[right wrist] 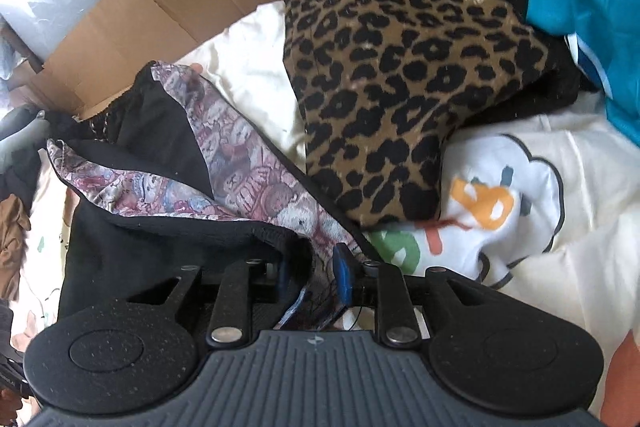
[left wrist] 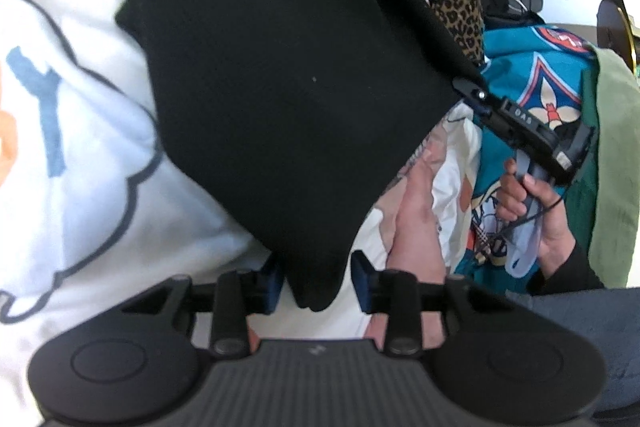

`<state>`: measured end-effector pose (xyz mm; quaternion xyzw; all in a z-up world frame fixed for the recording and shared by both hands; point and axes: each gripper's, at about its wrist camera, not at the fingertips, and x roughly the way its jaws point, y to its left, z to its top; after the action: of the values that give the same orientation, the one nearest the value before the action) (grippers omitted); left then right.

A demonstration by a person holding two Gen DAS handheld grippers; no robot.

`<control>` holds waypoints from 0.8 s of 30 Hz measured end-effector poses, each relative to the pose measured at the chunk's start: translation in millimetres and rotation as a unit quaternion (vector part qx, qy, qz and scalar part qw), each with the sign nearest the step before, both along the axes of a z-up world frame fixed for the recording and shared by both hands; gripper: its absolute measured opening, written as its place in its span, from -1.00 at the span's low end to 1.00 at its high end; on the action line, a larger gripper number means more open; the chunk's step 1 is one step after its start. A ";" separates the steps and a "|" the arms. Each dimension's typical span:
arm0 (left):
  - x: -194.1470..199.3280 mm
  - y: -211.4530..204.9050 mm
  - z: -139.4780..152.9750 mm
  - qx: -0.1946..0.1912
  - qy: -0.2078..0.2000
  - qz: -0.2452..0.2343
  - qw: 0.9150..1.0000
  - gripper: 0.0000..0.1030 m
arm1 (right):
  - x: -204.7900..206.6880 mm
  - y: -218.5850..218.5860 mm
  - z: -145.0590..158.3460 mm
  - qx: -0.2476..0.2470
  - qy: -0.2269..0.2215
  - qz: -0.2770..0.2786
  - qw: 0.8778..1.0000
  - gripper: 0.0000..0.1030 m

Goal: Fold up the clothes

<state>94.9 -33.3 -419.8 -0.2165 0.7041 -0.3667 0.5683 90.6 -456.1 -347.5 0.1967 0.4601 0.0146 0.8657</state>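
A black garment (left wrist: 288, 67) with a printed pink-grey lining (right wrist: 240, 163) hangs stretched between my two grippers. My left gripper (left wrist: 318, 281) has a corner of the black cloth between its blue pads, which stand a little apart around the bunched fabric. My right gripper (right wrist: 314, 277) is shut on the garment's other edge, with black cloth and lining pinched between its pads. In the left wrist view the right gripper (left wrist: 472, 91) grips the cloth's far corner, with a hand on its handle.
A white printed bedsheet (left wrist: 72, 147) lies underneath. A leopard-print garment (right wrist: 400, 67) lies beyond the right gripper, a teal jersey (left wrist: 532, 99) and a green cloth (left wrist: 616, 147) beside it. A cardboard box (right wrist: 160, 23) stands at the back left.
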 end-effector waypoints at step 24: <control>0.9 2.2 0.8 -0.024 0.025 -0.019 0.999 -0.93 | -4.8 -6.8 0.5 0.008 -0.001 -0.026 1.000 -0.99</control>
<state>95.7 -31.2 -419.0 -0.2257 0.7131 -0.3886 0.5381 85.7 -462.9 -347.1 0.2154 0.4539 -0.0043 0.8646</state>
